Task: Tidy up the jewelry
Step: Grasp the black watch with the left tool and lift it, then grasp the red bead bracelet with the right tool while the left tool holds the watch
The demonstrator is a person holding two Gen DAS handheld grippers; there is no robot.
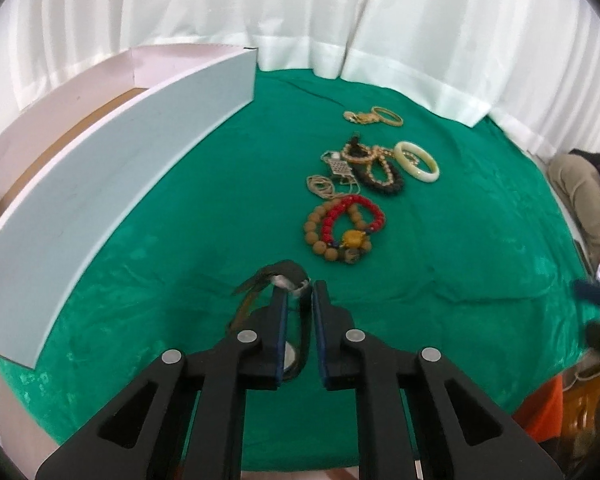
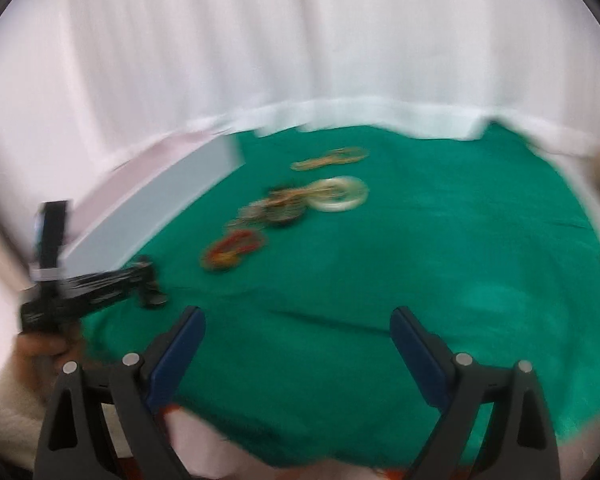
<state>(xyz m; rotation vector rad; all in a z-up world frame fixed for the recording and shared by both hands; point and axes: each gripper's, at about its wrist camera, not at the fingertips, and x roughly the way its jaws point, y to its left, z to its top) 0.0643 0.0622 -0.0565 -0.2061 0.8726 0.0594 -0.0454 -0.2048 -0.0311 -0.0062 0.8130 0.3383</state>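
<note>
Left tongs (image 1: 300, 292) are clamped on a dark-strapped wristwatch (image 1: 286, 276) above the green-clothed desk (image 1: 440, 272); right tongs (image 2: 298, 320) are held wide, empty.

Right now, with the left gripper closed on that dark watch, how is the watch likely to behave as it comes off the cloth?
The watch will probably flop: its strap already curves loosely past the left gripper, so the free end may dangle. The round case seems metal, so the heavier end could swing. The pinch is on a narrow strap section, so it might pivot between the pads.

left gripper (image 1: 300, 292) clamps watch (image 1: 288, 280) | green cloth (image 1: 440, 260) | white box (image 1: 100, 200)
</note>
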